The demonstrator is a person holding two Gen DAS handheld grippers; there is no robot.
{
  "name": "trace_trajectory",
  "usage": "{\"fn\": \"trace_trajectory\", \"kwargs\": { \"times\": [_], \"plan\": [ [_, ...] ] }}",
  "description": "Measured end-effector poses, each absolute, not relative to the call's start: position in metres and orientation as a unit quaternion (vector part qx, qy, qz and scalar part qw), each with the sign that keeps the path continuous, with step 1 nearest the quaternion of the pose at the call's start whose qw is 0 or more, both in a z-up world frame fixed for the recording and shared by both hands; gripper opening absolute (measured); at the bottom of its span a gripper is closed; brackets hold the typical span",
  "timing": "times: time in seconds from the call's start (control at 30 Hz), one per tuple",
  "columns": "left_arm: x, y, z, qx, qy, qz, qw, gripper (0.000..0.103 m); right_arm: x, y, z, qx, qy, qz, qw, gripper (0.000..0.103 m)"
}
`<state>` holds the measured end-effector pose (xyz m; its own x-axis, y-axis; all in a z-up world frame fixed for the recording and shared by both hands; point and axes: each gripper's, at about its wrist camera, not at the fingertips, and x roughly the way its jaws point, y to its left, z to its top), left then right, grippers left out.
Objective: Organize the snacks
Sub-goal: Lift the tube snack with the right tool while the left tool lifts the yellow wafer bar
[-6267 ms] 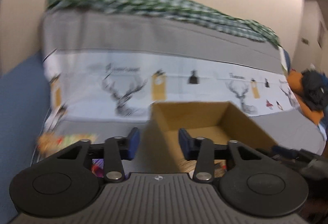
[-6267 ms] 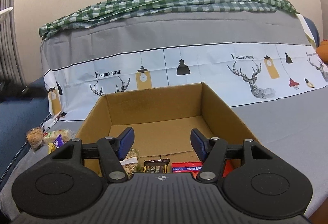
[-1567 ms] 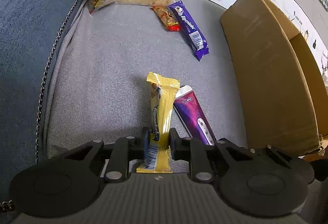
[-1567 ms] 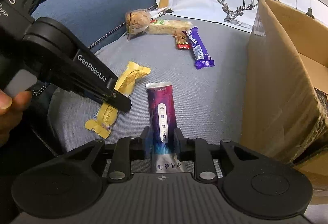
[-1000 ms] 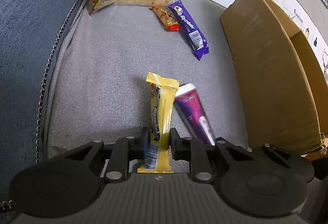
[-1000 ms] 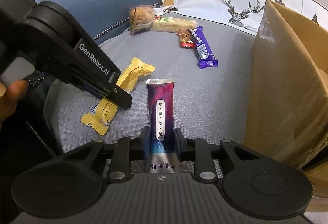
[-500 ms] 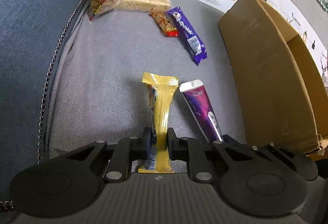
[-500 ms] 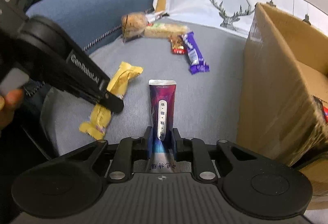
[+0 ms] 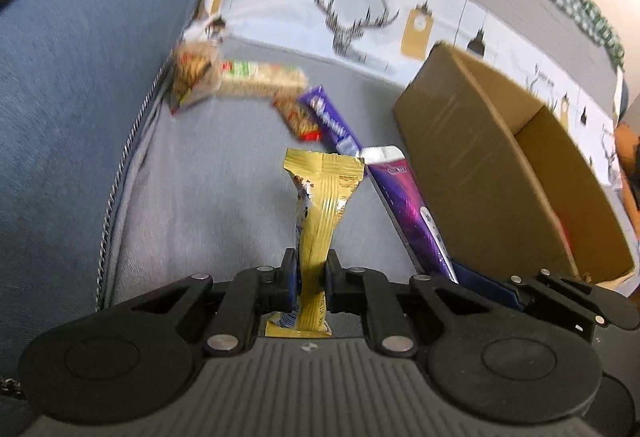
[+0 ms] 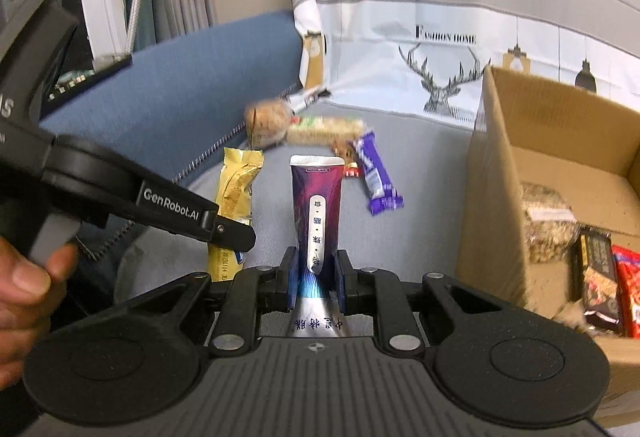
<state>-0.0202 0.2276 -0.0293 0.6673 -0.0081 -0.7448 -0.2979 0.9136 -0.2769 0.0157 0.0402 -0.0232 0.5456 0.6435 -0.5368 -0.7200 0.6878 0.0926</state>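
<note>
My left gripper [image 9: 311, 277] is shut on a yellow snack bar [image 9: 322, 197] and holds it lifted above the grey seat. My right gripper [image 10: 316, 277] is shut on a purple snack pouch [image 10: 316, 205], also lifted; the pouch shows in the left wrist view [image 9: 404, 205] beside the yellow bar. The left gripper and yellow bar [image 10: 236, 189] show at the left of the right wrist view. The open cardboard box [image 10: 496, 173] stands to the right, with several snacks inside [image 10: 592, 269]; it shows in the left wrist view too [image 9: 480, 165].
On the grey seat lie a purple chocolate bar [image 10: 376, 173], a small red-ended snack [image 9: 298, 119], a long cracker pack [image 10: 324, 129] and a round cookie bag [image 10: 266, 121]. A blue sofa arm [image 9: 72, 85] rises at the left. A deer-print cover [image 10: 440, 49] hangs behind.
Both grippers have risen and tilted up with their snacks, so the yellow bar and purple pouch are off the seat and the box's inside has come into view.
</note>
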Motion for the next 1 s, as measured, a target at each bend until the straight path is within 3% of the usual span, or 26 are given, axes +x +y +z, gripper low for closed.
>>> {"fn": "trace_trajectory", "kwargs": {
  "times": [0.27,1.0],
  "plan": [
    [-0.039,0.233,-0.014,-0.217,0.328,0.09,0.915,0.013,0.017,0.028,-0.009,-0.049,0.257,0.398,0.879,0.019],
    [-0.043,0.238,-0.005,-0.22,0.312,0.127,0.915,0.013,0.027,-0.005,0.027,0.002,0.187,0.411,0.892,0.019]
  ]
}}
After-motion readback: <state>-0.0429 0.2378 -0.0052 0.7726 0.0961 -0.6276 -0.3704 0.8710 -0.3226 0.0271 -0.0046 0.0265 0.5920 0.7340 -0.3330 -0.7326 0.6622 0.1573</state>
